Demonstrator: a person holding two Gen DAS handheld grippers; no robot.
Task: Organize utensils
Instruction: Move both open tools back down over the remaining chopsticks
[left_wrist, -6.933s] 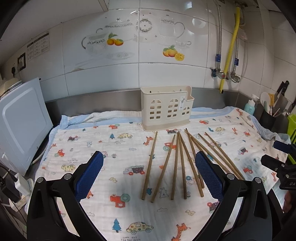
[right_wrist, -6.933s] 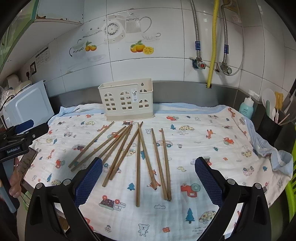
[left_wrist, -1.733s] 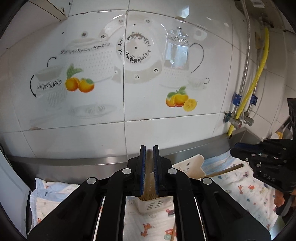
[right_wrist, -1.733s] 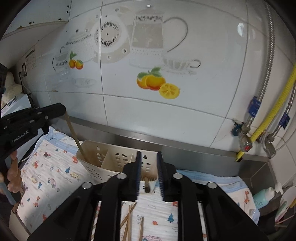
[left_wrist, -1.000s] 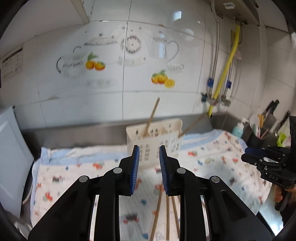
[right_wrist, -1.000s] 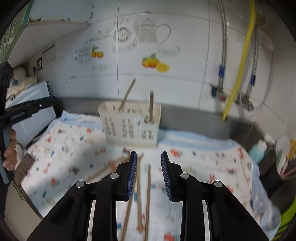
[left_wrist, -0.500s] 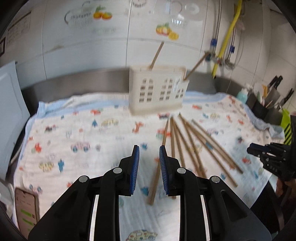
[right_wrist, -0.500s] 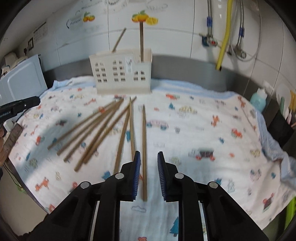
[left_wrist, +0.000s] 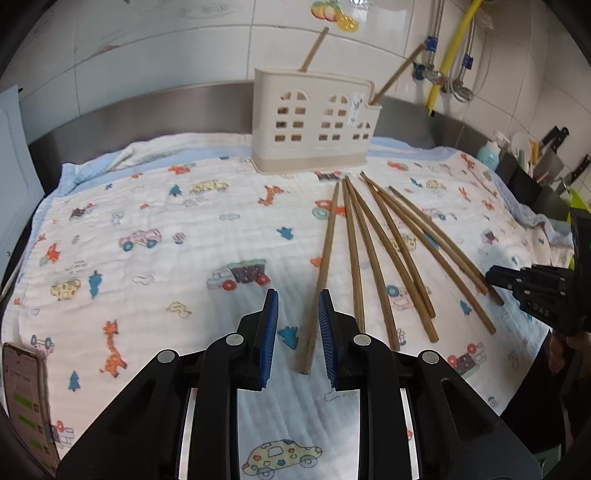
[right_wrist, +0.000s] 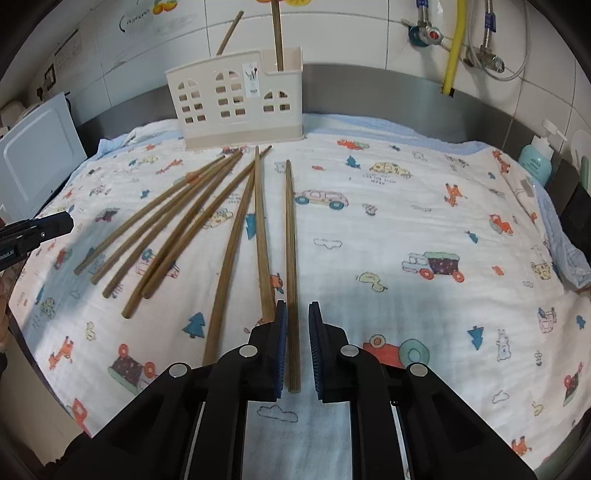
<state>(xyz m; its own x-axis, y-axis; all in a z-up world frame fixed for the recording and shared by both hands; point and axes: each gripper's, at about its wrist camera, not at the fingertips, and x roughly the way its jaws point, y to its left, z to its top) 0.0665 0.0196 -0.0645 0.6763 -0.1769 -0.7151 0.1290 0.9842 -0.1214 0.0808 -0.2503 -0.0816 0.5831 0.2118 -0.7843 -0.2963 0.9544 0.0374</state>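
Note:
Several brown wooden chopsticks lie fanned on a cartoon-print cloth (left_wrist: 155, 266) in front of a cream utensil holder (left_wrist: 314, 122), which also shows in the right wrist view (right_wrist: 236, 99). Two chopsticks stand in the holder, one at each end (left_wrist: 314, 48). My left gripper (left_wrist: 295, 332) is partly open and empty, low over the cloth, with the near end of the leftmost chopstick (left_wrist: 323, 266) between its fingers. My right gripper (right_wrist: 295, 343) is narrowly open with the rightmost chopstick (right_wrist: 290, 240) lying between its pads, not clamped.
A phone (left_wrist: 26, 398) lies at the cloth's left front corner. A white appliance (right_wrist: 37, 151) stands at the left. A teal bottle (right_wrist: 535, 158) and a dark caddy with knives (left_wrist: 535, 184) stand at the right. Pipes run up the tiled wall (right_wrist: 454, 48).
Both grippers have dropped lower and closer to the cloth. The right gripper has come down around the rightmost chopstick, and the left around the near end of the leftmost one.

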